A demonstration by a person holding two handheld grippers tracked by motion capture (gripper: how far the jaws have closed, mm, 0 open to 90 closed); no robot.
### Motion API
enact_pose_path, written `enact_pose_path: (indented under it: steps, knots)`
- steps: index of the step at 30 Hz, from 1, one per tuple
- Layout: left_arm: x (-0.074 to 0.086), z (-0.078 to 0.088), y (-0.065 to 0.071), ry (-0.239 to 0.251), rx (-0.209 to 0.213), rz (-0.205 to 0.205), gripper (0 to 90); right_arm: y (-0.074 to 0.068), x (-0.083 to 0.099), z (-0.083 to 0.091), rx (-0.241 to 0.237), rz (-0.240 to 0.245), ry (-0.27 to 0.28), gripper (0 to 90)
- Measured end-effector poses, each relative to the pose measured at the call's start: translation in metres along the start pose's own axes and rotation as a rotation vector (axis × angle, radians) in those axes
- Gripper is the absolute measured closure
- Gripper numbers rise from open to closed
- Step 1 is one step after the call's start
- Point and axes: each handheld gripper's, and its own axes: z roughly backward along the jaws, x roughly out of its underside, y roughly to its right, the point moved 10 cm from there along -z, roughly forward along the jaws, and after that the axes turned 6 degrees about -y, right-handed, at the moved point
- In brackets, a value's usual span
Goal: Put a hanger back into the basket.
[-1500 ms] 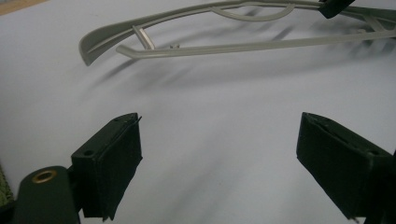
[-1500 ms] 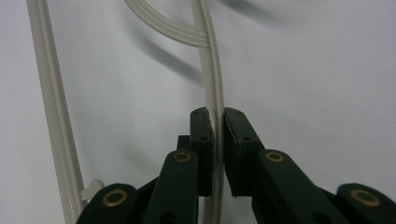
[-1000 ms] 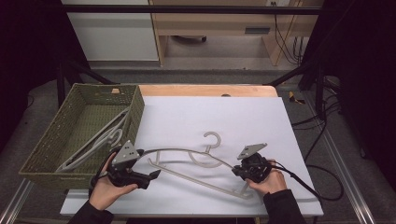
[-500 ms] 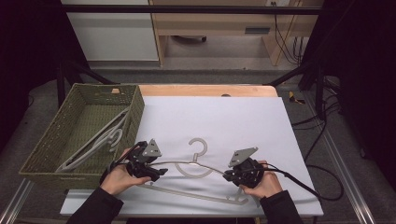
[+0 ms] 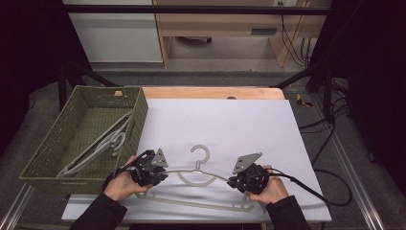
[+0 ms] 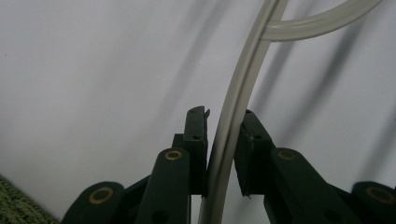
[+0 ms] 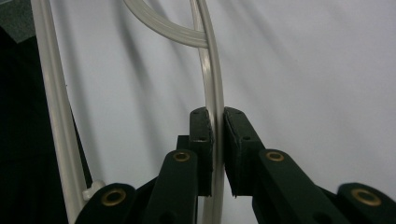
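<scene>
Hanger point(image 5: 201, 173) arm runs btwn both claws. Right gripper point(image 7: 213, 116) pinches it tight. Left gripper point(image 6: 224, 122) has just been closing on it, prob. touching w/ a slight gap at one pad.

We see hanger point(image 5: 196, 176) arms hidden under both grippers' bodies in high view; its bar blurred nr front edge. Basket point(image 5: 57, 177) hangers point(image 5: 98, 147): count unclear, overlapping. Forearms cut off at bottom edge. Left gripper point(image 6: 223, 140) view: can't tell if pads touch.
</scene>
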Motion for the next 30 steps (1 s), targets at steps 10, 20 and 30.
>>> enact_pose_path:
  steps: [10, 20, 30]
  knots:
    - [0.001, 0.009, 0.019, 0.050, -0.020, -0.031, 80.7, 0.012, -0.001, 0.003, 0.068, -0.026, 0.031, 76.3]
    - [-0.002, 0.016, 0.020, 0.127, -0.081, 0.056, 81.8, 0.030, -0.009, 0.021, 0.124, -0.147, 0.189, 50.2]
    - [0.000, 0.027, 0.004, 0.187, -0.141, 0.158, 81.8, 0.052, -0.010, 0.050, 0.194, -0.281, 0.379, 26.1]
